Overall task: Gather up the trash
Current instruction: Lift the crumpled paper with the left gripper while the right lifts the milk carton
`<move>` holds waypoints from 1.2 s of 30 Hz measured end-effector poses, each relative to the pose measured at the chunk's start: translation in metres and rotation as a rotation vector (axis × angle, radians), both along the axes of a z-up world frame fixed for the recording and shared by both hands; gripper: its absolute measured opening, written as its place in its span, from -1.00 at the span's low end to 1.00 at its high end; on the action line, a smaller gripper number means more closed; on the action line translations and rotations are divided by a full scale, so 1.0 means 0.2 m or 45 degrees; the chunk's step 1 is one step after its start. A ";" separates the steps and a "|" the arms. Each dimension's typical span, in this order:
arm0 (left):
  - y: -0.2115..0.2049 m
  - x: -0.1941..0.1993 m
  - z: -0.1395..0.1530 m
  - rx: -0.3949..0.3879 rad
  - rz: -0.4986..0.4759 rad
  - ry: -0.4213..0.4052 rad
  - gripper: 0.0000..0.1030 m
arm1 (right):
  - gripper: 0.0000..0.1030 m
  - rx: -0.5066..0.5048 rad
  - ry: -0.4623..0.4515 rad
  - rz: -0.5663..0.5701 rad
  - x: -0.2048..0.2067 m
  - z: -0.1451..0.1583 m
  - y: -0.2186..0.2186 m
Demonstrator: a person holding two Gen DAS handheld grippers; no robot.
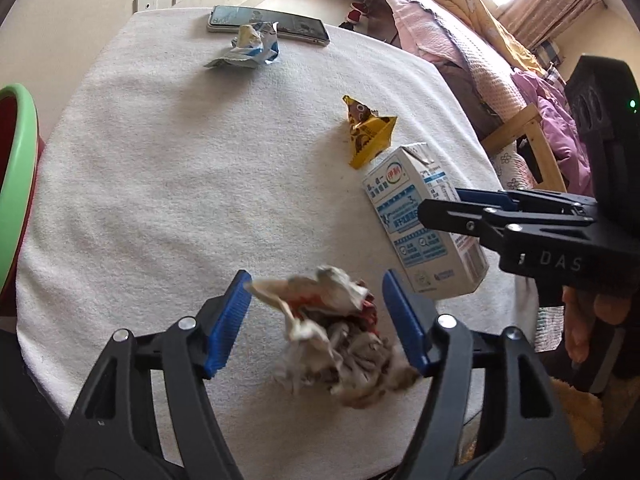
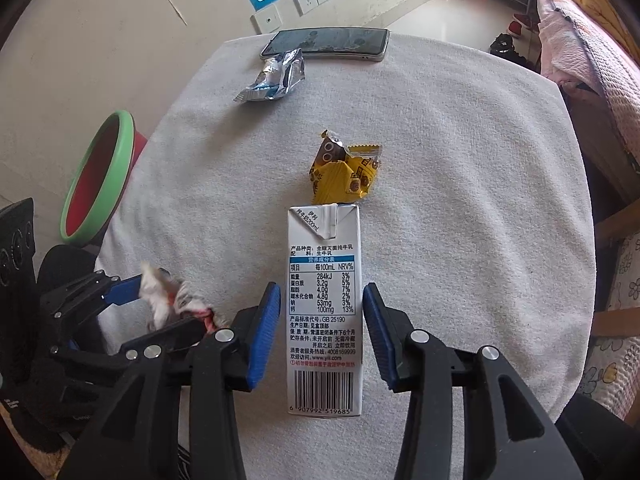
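A crumpled paper wad (image 1: pixel 332 332) with red print lies between the blue pads of my left gripper (image 1: pixel 317 280), which is open; the wad looks blurred and sits over the table's near edge. In the right wrist view the same wad (image 2: pixel 160 292) shows between the left gripper's fingers (image 2: pixel 164 304). A white and blue milk carton (image 2: pixel 324 248) lies flat between the pads of my right gripper (image 2: pixel 322 286), with a thin gap on the left side; this gripper is open. A yellow snack wrapper (image 2: pixel 344 172) lies just beyond the carton. A silver wrapper (image 2: pixel 276 76) lies farther back.
A phone (image 2: pixel 332 42) lies at the far edge of the white towel-covered table (image 1: pixel 180 180). A red bin with a green rim (image 2: pixel 100 176) stands on the floor to the left. A bed with pink bedding (image 1: pixel 460 60) and a wooden chair (image 1: pixel 532 136) stand to the right.
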State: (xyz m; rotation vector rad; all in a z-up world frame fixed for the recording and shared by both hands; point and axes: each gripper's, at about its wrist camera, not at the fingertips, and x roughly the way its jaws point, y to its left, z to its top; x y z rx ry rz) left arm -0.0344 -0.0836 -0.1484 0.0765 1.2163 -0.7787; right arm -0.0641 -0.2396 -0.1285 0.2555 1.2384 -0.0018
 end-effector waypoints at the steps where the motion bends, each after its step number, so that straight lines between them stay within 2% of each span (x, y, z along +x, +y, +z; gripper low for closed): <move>1: -0.01 -0.01 -0.02 0.010 -0.003 0.008 0.27 | -0.12 0.000 -0.001 -0.004 0.00 0.00 0.00; 5: -0.03 -0.02 -0.09 0.033 -0.010 0.060 0.30 | -0.12 -0.003 0.006 0.001 0.00 -0.01 0.00; 11: 0.02 -0.06 0.03 0.000 0.011 0.004 0.30 | -0.12 -0.005 0.011 -0.003 0.00 -0.01 0.00; 15: 0.03 -0.10 0.03 -0.027 -0.010 0.077 0.30 | -0.12 -0.006 0.014 0.007 0.01 -0.02 0.01; 24: -0.02 -0.14 -0.09 0.104 -0.040 0.054 0.29 | -0.12 -0.010 0.011 0.008 0.00 -0.01 0.01; 26: -0.03 -0.14 -0.09 0.118 -0.047 0.037 0.22 | -0.12 -0.013 0.010 0.013 0.01 -0.01 0.02; 30: -0.01 -0.13 -0.08 0.091 -0.031 0.042 -0.09 | -0.12 -0.015 0.005 0.013 0.00 -0.01 0.02; 34: 0.01 -0.12 -0.05 0.092 -0.027 0.004 -0.13 | -0.13 -0.030 0.030 0.047 0.00 -0.03 0.04; 36: 0.03 -0.10 -0.03 0.083 -0.003 -0.009 -0.13 | -0.20 -0.060 0.047 0.076 0.00 -0.04 0.07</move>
